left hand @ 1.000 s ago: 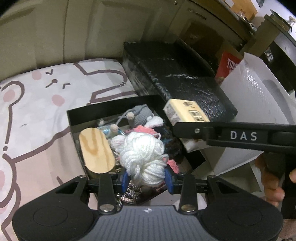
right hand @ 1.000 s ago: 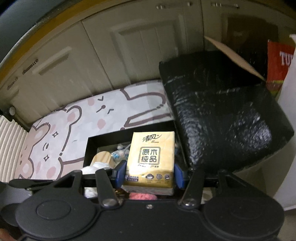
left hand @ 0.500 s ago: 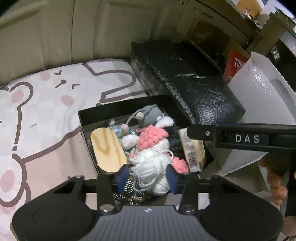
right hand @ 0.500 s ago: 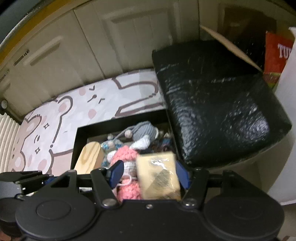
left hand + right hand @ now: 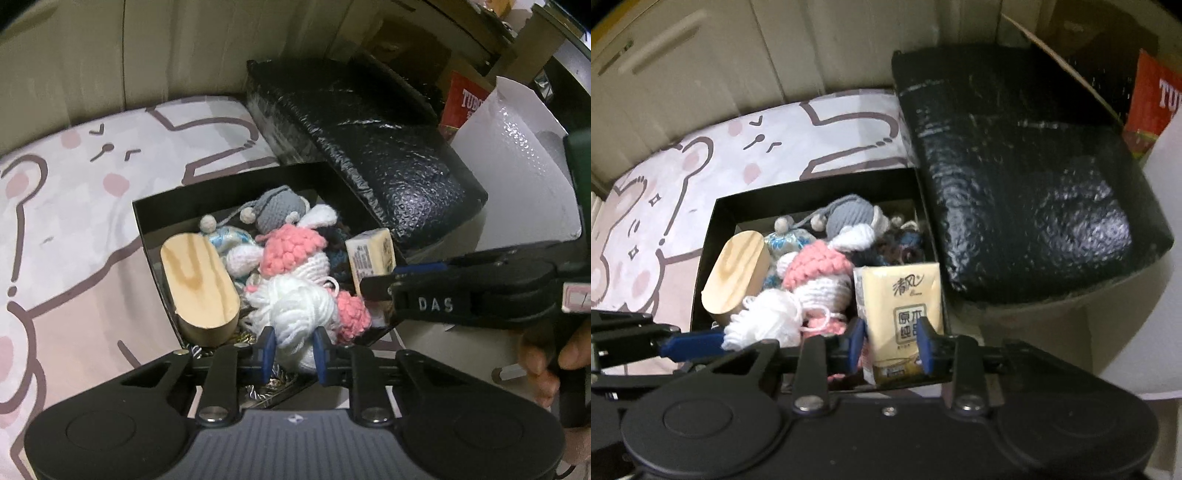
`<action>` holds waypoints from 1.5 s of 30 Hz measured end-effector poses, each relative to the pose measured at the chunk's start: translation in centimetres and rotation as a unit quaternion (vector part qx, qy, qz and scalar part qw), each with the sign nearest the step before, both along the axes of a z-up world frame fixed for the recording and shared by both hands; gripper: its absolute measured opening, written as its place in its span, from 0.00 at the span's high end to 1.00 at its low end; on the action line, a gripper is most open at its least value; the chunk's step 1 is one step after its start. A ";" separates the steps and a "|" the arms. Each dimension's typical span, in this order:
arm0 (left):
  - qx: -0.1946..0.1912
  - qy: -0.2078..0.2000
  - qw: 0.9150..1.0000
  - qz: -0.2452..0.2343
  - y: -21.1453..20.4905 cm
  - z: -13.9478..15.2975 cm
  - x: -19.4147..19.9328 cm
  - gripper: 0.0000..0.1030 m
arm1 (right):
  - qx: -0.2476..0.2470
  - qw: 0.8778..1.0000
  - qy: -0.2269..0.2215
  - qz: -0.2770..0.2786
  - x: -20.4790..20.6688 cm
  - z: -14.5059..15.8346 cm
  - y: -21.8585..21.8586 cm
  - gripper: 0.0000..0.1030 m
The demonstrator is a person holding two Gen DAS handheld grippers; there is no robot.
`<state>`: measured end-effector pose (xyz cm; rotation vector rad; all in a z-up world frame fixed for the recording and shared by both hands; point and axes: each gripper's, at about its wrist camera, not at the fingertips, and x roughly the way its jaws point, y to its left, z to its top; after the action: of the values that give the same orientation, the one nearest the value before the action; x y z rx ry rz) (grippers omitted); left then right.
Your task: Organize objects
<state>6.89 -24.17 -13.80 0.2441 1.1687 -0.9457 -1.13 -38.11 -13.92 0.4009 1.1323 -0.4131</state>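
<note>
An open black box (image 5: 221, 184) on a bear-print mat holds soft toys. My left gripper (image 5: 293, 350) is shut on a white yarn ball (image 5: 291, 310) at the box's near edge. The ball rests among the toys. My right gripper (image 5: 891, 343) points down into the box's right side. Its jaws are closing, and the blue pads press on a yellow tissue pack (image 5: 901, 295) standing upright against the right wall. In the left wrist view the tissue pack (image 5: 371, 254) shows above the right gripper (image 5: 373, 291). In the right wrist view the yarn ball (image 5: 764, 321) sits by the left gripper (image 5: 694, 341).
Inside the box are an oval wooden box (image 5: 199, 280), a pink-and-white crochet toy (image 5: 291, 251) and a grey crochet toy (image 5: 280, 210). A black bubble-wrapped package (image 5: 369, 147) borders the box on the right. A white bubble mailer (image 5: 517, 177), a red carton (image 5: 465, 99) and a hand (image 5: 546, 354) lie further right.
The right gripper sank into the box's right side with the tissue pack; its jaws widened, then narrowed onto the upright pack. The left gripper kept hold of the yarn ball.
</note>
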 end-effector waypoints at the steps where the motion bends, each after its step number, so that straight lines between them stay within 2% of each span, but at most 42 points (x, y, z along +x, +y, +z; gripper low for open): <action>1: 0.001 0.006 1.000 0.002 0.0 -0.3 0.1 0.77 | 0.001 1.000 0.006 0.003 0.1 -0.3 0.0 0.70; 4: -0.004 0.016 1.000 0.006 0.1 -0.5 0.4 0.77 | 0.009 0.999 0.030 0.008 0.4 -1.5 0.2 0.71; 9: -0.011 0.012 1.000 0.011 0.4 0.2 0.6 0.72 | 0.021 0.999 0.025 0.002 0.0 -1.3 -0.1 0.70; 10: -0.012 0.009 1.000 0.013 0.4 0.4 0.6 0.67 | 0.023 0.999 0.022 -0.001 -0.2 -1.1 -0.2 0.69; 12: -0.018 0.003 1.000 0.017 0.6 0.9 0.6 0.63 | 0.027 1.000 0.007 -0.009 -0.5 -0.3 -0.5 0.68; 17: -0.020 -0.006 0.999 0.028 1.3 1.9 0.7 0.63 | 0.025 0.999 -0.032 -0.028 -1.2 1.7 -0.7 0.66; 21: -0.019 -0.012 0.999 0.040 2.3 2.6 0.8 0.59 | 0.017 0.998 -0.047 -0.029 -1.4 3.0 -0.2 0.59; 25: -0.020 -0.024 0.998 0.051 3.4 3.5 0.8 0.55 | 0.004 0.998 -0.058 -0.031 -1.7 4.3 0.4 0.57; 27: -0.022 -0.030 0.998 0.056 3.9 4.1 0.8 0.51 | -0.001 0.997 -0.066 -0.031 -2.2 5.1 0.9 0.48; 32: -0.024 -0.047 0.996 0.068 5.5 5.5 0.8 0.37 | -0.025 0.996 -0.079 -0.031 -2.9 6.8 2.2 0.31; 34: -0.025 -0.056 0.995 0.074 6.2 6.1 0.8 0.26 | -0.037 0.995 -0.080 -0.035 -3.1 7.5 2.7 0.22; 35: -0.026 -0.061 0.995 0.077 6.5 6.4 0.7 0.24 | -0.041 0.995 -0.080 -0.036 -3.1 7.7 2.9 0.19; 40: -0.029 -0.077 0.993 0.087 8.1 7.8 0.3 0.08 | -0.048 0.994 -0.083 -0.042 -3.6 8.6 4.0 0.12; 45: -0.028 -0.094 0.990 0.096 9.7 9.3 -0.4 0.00 | -0.054 0.993 -0.095 -0.046 -4.0 9.8 5.3 0.07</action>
<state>6.54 -14.44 -4.50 0.1681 0.9713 -0.7679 -5.16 -32.85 -4.08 0.3899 0.9056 -0.5043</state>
